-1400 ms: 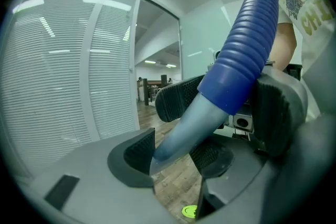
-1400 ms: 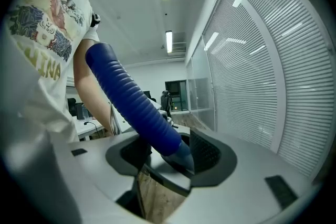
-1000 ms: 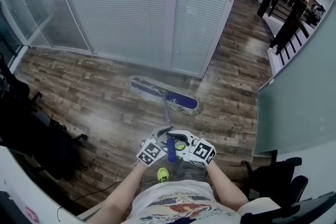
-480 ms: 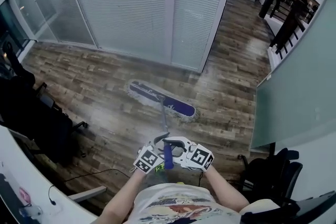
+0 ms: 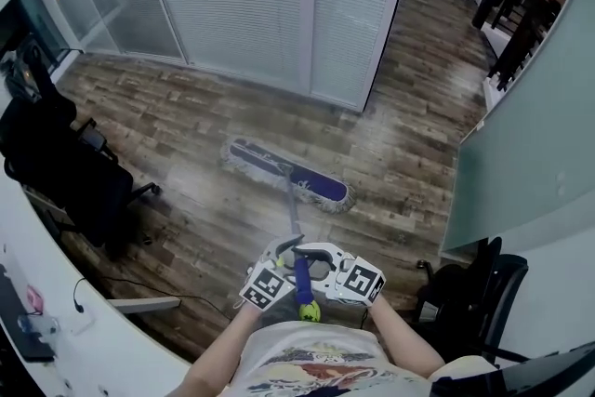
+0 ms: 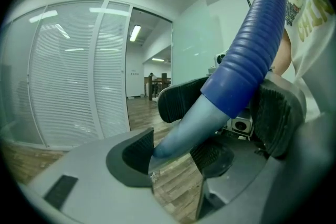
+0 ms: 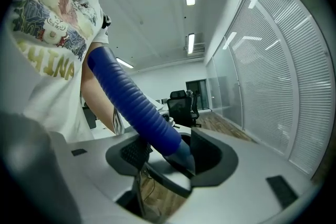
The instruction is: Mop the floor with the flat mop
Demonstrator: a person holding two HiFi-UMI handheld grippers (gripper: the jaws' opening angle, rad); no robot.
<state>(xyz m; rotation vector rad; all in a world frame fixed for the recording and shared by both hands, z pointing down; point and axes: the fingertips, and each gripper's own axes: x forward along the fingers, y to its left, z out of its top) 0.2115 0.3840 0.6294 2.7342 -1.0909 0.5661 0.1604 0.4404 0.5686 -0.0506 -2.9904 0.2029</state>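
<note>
Purple with a white fringe, the flat mop head (image 5: 290,178) lies on the wood-plank floor (image 5: 186,144) at twelve o'clock from the person, its ends skewed toward ten and four. Its pole (image 5: 293,217) runs back to a ribbed blue grip (image 5: 302,279). The left gripper (image 5: 282,260), coming in from nine o'clock, has its jaws clenched on the pole just below that grip. The right gripper (image 5: 325,260), from three o'clock, clamps the grip's lower end.

A mopping stroke looks to be in hand, with much floor left. The next move, I judge, calls for a steady push or pull with the head kept flat. It should steer clear of the black office chair (image 5: 65,181) at nine o'clock and the slatted glass partition (image 5: 242,5) beyond. No container shows in any view.
</note>
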